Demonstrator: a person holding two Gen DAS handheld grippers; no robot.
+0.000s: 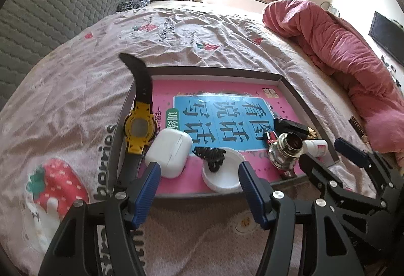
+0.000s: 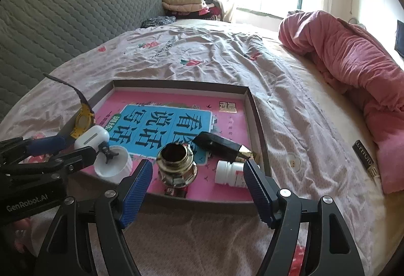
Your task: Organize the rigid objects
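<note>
A shallow grey tray (image 1: pixel 214 69) with a pink printed sheet inside lies on the bed. In it are a yellow watch (image 1: pixel 139 128) whose black strap hangs over the left rim, a white earbud case (image 1: pixel 169 152), a white lid (image 1: pixel 224 180) holding a black hair clip (image 1: pixel 210 154), a metal threaded fitting (image 2: pixel 176 165), a black and gold lipstick (image 2: pixel 219 146) and a small white bottle (image 2: pixel 228 173). My left gripper (image 1: pixel 198 170) is open at the tray's near edge, between the case and the lid, gripping nothing. My right gripper (image 2: pixel 198 166) stands open before the fitting and bottle.
The tray rests on a wrinkled strawberry-print sheet (image 1: pixel 63 124). A rolled pink quilt (image 1: pixel 341 48) runs along the right side. A grey quilted headboard (image 2: pixel 63 18) and folded clothes (image 2: pixel 181 3) are at the back left. A small black labelled item (image 2: pixel 366 157) lies by the quilt.
</note>
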